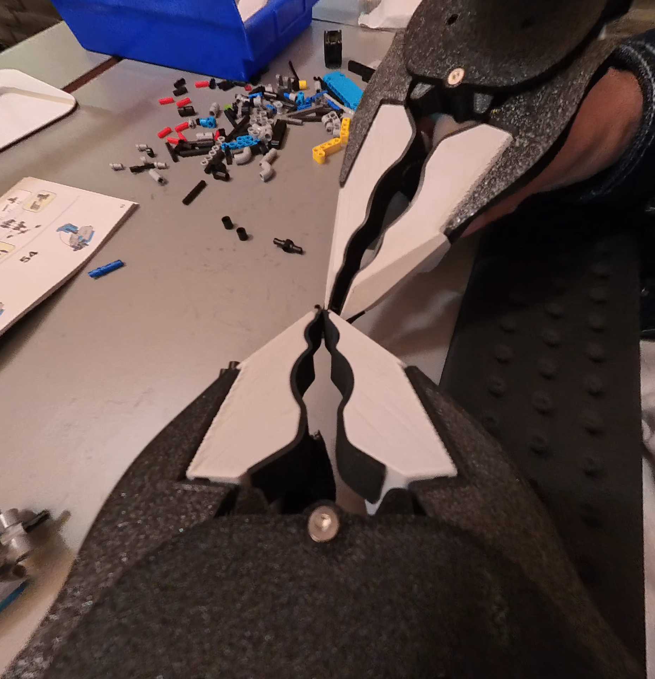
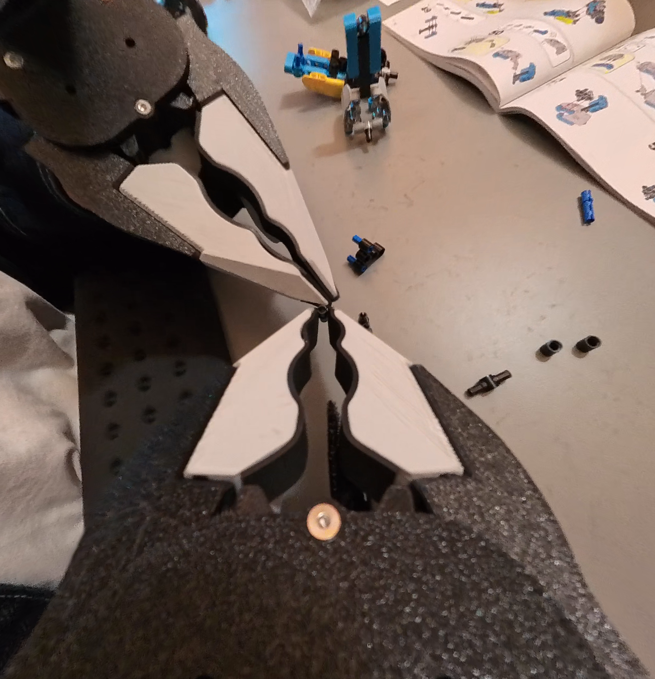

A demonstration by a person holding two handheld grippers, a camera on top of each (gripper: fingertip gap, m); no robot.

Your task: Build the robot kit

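Observation:
My left gripper point(image 1: 320, 312) and my right gripper point(image 2: 323, 315) meet tip to tip just above the grey table point(image 1: 171, 367), near its front edge. The right gripper is shut on a small black piece point(image 2: 323, 314) pinched at its very tips. The left gripper's jaws are shut, and its tips point(image 2: 331, 295) touch that piece from the other side; I cannot tell whether they also grip it. In the left wrist view the right gripper point(image 1: 333, 306) comes in from the upper right, held by a person's hand point(image 1: 594, 139).
A pile of small building pieces point(image 1: 245, 121), a blue bin point(image 1: 179, 33) and a black wheel point(image 1: 333, 47) lie farther back. An open instruction booklet point(image 2: 575, 92), a part-built blue and yellow model point(image 2: 359, 81), a blue pin point(image 2: 586, 207), two black sleeves point(image 2: 568, 345) and a black connector point(image 2: 489, 383) lie nearby. My two grippers' fingertips are within a few centimetres of each other. The black connector point(image 2: 489, 383) lies around 9 cm away from my right fingertips. Seen from the left wrist view point(image 1: 289, 243) as well.

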